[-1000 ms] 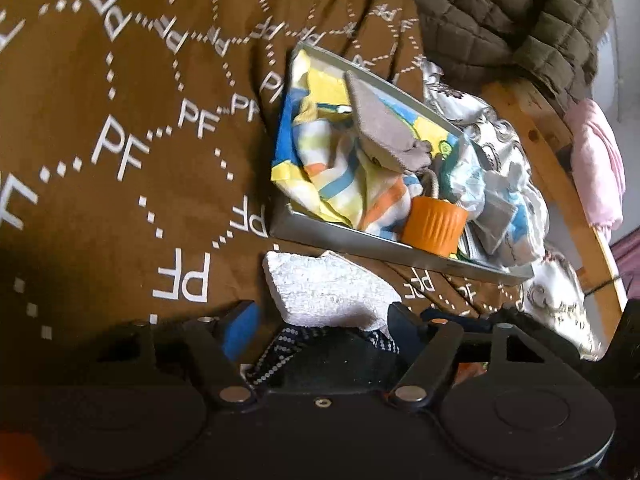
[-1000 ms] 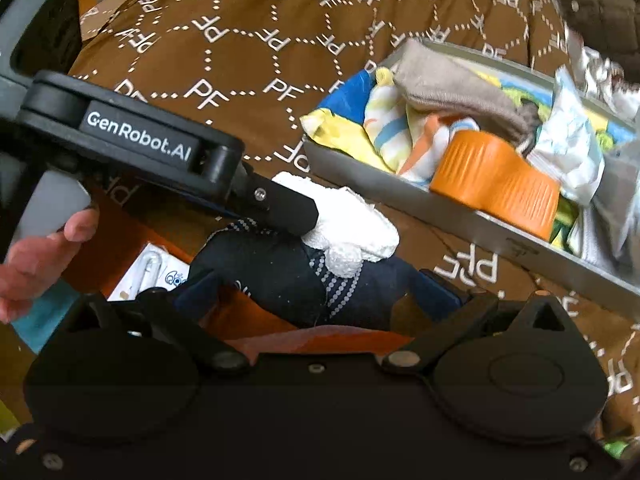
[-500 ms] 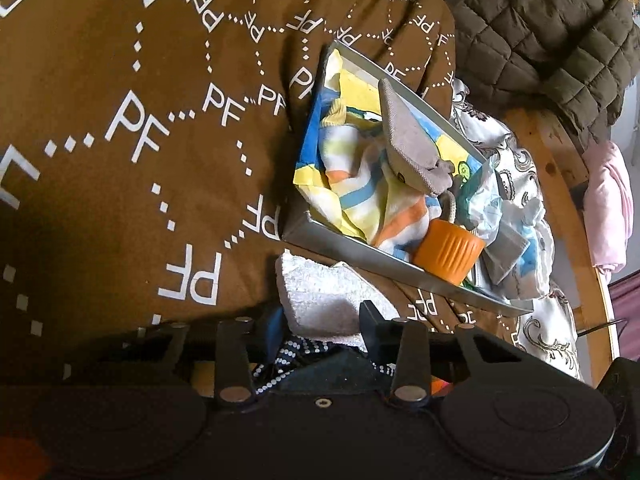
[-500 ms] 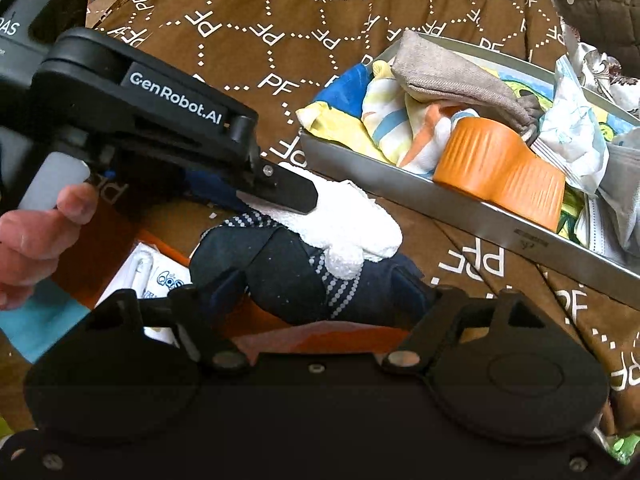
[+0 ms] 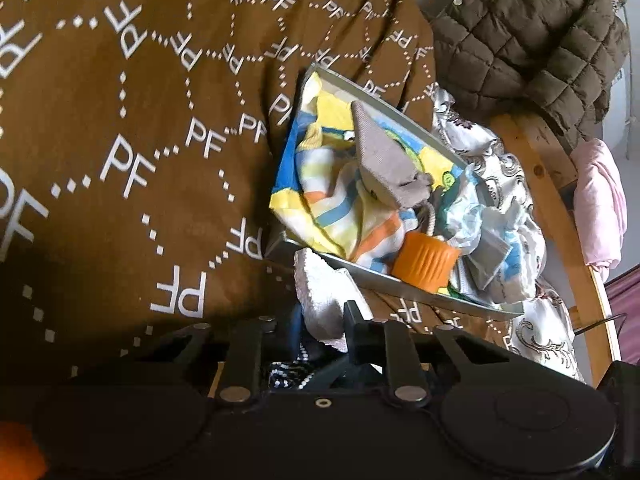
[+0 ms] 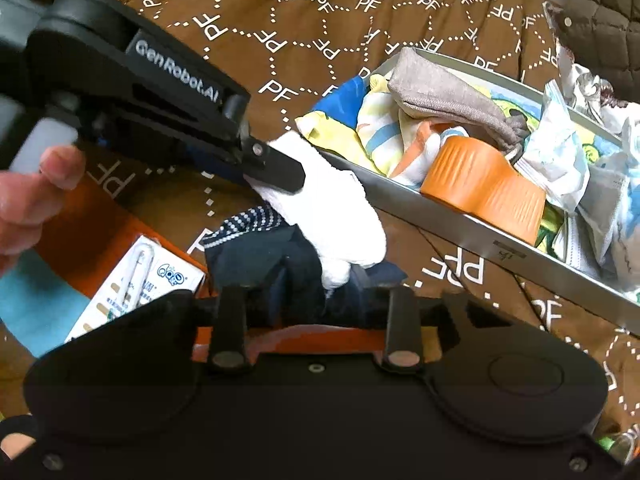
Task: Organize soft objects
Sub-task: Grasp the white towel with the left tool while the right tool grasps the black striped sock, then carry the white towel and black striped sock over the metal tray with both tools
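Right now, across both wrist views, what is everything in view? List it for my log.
tray: one, grey metal, on the bedspread
bedspread: one, brown, white PF print
striped cloth: one, yellow-blue-orange, in tray
grey sock: one, on the striped cloth
orange cup: one, lying in tray
white cloth: one, beside tray
dark sock: one, navy, under white cloth
jacket: one, olive, behind tray
left gripper: shut on white cloth
right gripper: shut on dark sock
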Motion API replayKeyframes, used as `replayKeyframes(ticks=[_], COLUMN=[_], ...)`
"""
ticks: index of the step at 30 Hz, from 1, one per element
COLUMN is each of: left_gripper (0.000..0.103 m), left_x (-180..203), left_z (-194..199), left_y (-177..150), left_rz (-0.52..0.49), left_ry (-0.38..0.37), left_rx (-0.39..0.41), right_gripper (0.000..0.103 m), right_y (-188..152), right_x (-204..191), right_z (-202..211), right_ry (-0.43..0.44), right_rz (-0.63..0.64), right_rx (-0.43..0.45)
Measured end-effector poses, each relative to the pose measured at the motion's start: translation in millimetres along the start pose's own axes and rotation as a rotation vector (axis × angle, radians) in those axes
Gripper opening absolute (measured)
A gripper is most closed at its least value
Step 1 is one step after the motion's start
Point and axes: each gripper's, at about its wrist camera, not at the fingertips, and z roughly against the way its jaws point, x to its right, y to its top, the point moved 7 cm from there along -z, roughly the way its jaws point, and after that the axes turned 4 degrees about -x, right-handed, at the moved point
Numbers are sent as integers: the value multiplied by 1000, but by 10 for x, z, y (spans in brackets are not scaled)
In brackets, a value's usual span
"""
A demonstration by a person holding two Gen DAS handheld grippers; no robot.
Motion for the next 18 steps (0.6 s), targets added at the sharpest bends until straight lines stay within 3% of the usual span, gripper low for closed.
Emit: replayKeyframes(ticks=[3,8,18], left_gripper=[18,16,12], left_x=[51,181,401], left_z=[91,245,551], left_y=[32,50,51], left_rz=[-19,-62,-121], left_ry=[0,-12,-30], left_rx=[18,43,95], right_gripper=[11,10,3], right_y=[18,48,17], right_x=[-49,-161,-195], right_z=[64,202,465], right_ry=[-19,-61,-104], right_rz=[34,109,141], right_rx=[7,16,-6])
